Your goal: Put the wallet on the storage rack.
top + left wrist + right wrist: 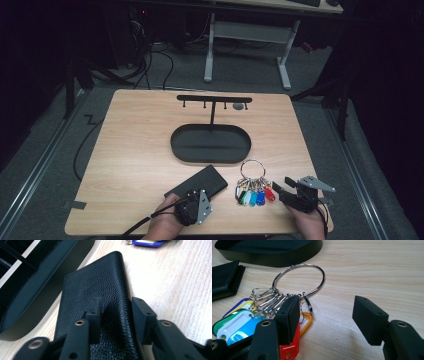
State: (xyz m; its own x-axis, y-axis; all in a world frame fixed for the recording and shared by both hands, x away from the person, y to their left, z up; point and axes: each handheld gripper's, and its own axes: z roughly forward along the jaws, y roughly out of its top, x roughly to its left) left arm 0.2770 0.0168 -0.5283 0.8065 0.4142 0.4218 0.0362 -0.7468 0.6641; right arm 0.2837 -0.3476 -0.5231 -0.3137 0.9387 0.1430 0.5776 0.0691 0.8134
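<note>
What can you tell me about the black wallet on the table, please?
The black wallet looks like pebbled leather, folded shut and lying flat on the wooden table, just in front of the black oval tray. The left gripper straddles its near end, one jaw on top, the other beside its edge.

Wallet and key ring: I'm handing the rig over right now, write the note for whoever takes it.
Left gripper: jaws astride the black wallet's near edge, one on its top face, one beside it; grip unconfirmed.
Right gripper: open, empty, resting beside the key ring with coloured tags.
Wallet and keys lie on the table, in front of the black tray with its hook stand.
Done: nothing moved to tray or hooks.
Left: likely wallet and keys to be stowed.
</note>
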